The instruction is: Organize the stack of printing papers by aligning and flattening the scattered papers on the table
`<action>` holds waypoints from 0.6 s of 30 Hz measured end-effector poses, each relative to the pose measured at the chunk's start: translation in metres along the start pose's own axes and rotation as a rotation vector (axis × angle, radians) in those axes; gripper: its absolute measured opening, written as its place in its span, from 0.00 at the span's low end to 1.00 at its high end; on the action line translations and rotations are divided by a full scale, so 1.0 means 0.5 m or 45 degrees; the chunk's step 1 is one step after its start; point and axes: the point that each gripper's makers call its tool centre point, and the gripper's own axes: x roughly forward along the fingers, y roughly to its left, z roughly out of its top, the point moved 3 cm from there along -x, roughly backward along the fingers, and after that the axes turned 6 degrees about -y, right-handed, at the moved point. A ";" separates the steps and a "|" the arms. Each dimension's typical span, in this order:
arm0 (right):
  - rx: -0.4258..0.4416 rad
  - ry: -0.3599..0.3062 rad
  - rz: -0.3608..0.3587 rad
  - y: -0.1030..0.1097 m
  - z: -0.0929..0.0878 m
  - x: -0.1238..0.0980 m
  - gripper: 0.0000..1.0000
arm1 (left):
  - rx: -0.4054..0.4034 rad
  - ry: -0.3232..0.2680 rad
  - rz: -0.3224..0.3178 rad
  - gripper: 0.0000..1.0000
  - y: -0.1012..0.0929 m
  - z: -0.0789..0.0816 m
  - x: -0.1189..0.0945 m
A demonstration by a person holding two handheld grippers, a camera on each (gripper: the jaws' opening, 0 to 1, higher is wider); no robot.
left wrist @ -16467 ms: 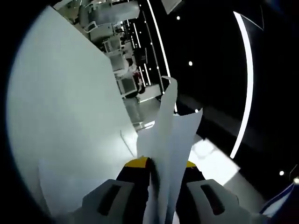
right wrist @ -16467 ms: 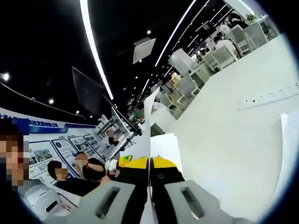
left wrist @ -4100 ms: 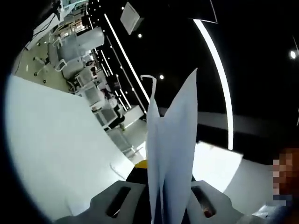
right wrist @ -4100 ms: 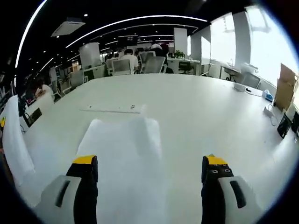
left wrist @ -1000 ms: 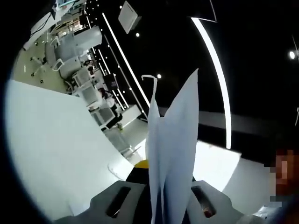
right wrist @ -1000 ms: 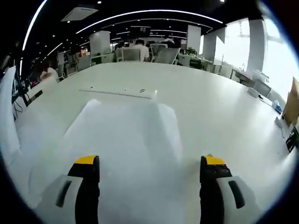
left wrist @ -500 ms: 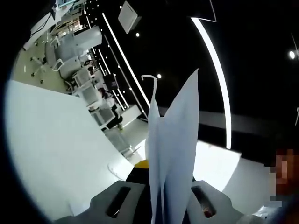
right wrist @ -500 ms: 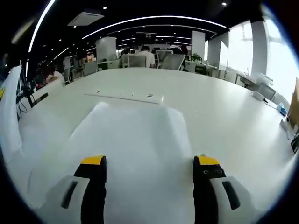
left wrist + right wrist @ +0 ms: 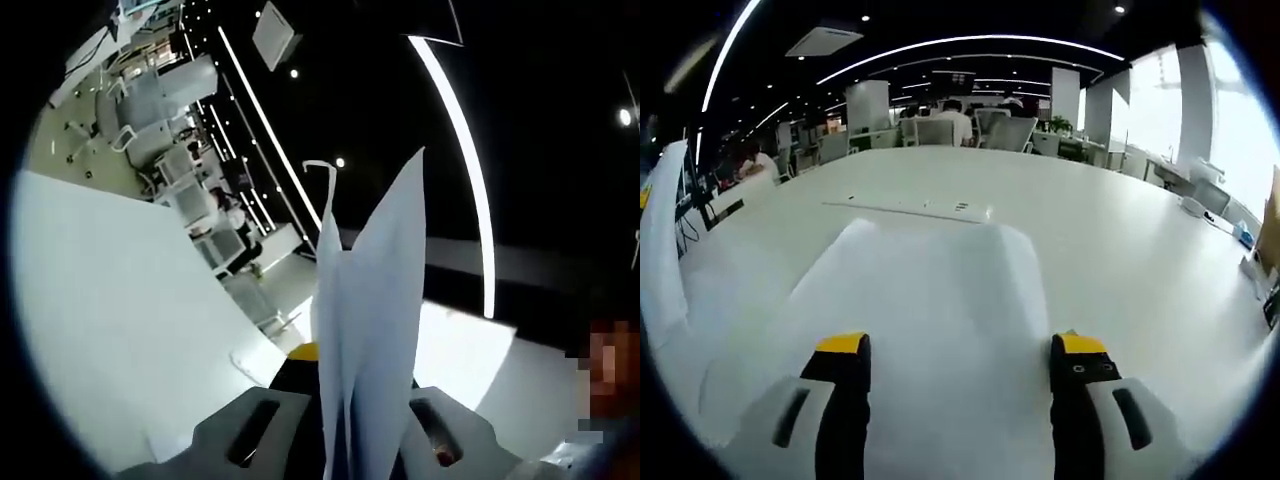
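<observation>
My left gripper: clamped on upright sheets; their lower edge is hidden between the jaws.
My right gripper: jaws spread wide, nothing between them, over the paper stack.
Stack: flat on white table; near edge cut off.

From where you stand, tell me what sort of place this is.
Probably an open-plan office or showroom. A long white table holds loose papers, office chairs stand at its far end, and curved light strips cross a dark ceiling.
</observation>
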 end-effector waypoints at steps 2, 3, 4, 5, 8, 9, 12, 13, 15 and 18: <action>0.000 -0.001 0.000 0.000 0.000 0.000 0.68 | -0.001 0.000 0.001 0.06 0.000 0.000 0.000; 0.001 -0.001 0.000 -0.001 0.000 0.000 0.68 | 0.000 0.000 0.001 0.06 -0.001 -0.001 0.000; 0.001 0.001 0.001 0.000 -0.001 0.000 0.67 | 0.000 0.001 0.000 0.06 -0.002 -0.003 0.000; -0.003 -0.001 0.007 0.001 -0.001 -0.001 0.66 | 0.000 0.001 0.000 0.06 -0.003 -0.004 0.000; -0.003 -0.002 0.011 0.001 -0.001 -0.004 0.64 | 0.000 0.001 -0.001 0.06 -0.003 -0.003 0.000; -0.005 -0.003 0.011 0.000 -0.001 -0.005 0.63 | 0.001 0.002 -0.001 0.06 -0.004 -0.003 0.000; -0.007 -0.007 0.015 0.002 -0.001 -0.007 0.61 | 0.002 0.003 -0.003 0.06 -0.006 -0.003 0.001; -0.007 -0.009 0.016 0.002 -0.001 -0.007 0.61 | 0.004 0.003 -0.004 0.06 -0.007 -0.003 0.001; -0.008 -0.008 0.016 0.002 -0.001 -0.008 0.61 | 0.003 0.003 -0.005 0.06 -0.008 -0.004 0.001; -0.012 -0.009 0.023 0.005 -0.002 -0.008 0.58 | 0.005 0.003 -0.005 0.06 -0.010 -0.005 0.001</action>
